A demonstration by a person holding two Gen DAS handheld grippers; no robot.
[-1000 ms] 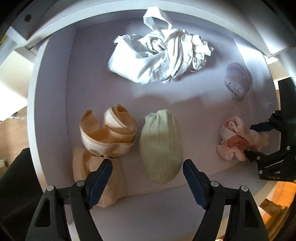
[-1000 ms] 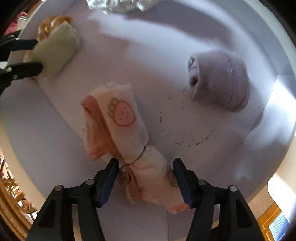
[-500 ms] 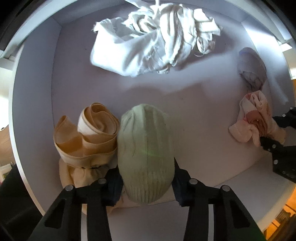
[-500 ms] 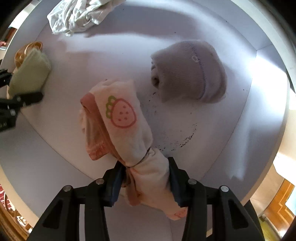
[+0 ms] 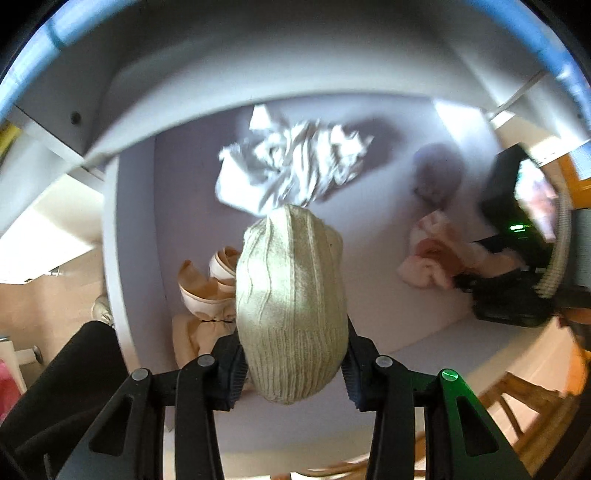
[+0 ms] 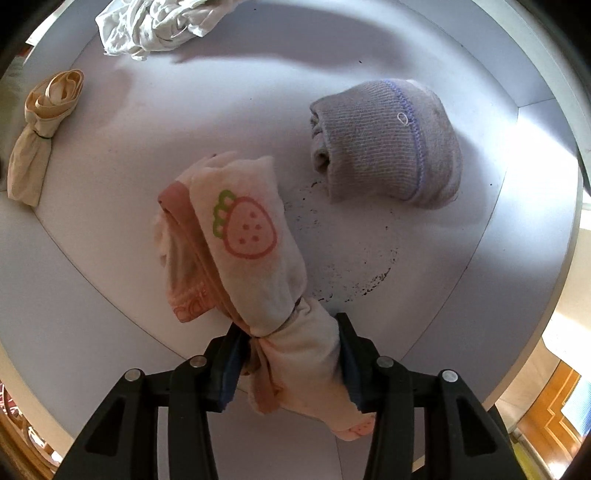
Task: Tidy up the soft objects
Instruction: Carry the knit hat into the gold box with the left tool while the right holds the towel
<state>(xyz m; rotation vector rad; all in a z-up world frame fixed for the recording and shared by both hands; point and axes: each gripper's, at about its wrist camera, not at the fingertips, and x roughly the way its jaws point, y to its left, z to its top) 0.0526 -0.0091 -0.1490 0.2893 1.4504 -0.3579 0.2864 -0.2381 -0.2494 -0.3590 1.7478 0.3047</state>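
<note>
While the left gripper (image 5: 293,363) clamps the pale green knit roll (image 5: 291,295) above the white drawer (image 5: 110,236), three items lie on its floor — a crumpled white cloth (image 6: 155,26), a peach tied bundle (image 6: 40,129) and a grey sock roll (image 6: 391,144). The right gripper (image 6: 290,363) grips the pink strawberry-print bundle (image 6: 243,243), low over the floor.

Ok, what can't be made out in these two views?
- Left wrist view: motion blur smears the white cloth, grey sock and right tool.
- Green sock hides part of the beige bundle.
- Right wrist view: white cloth cut off by the top edge.
</note>
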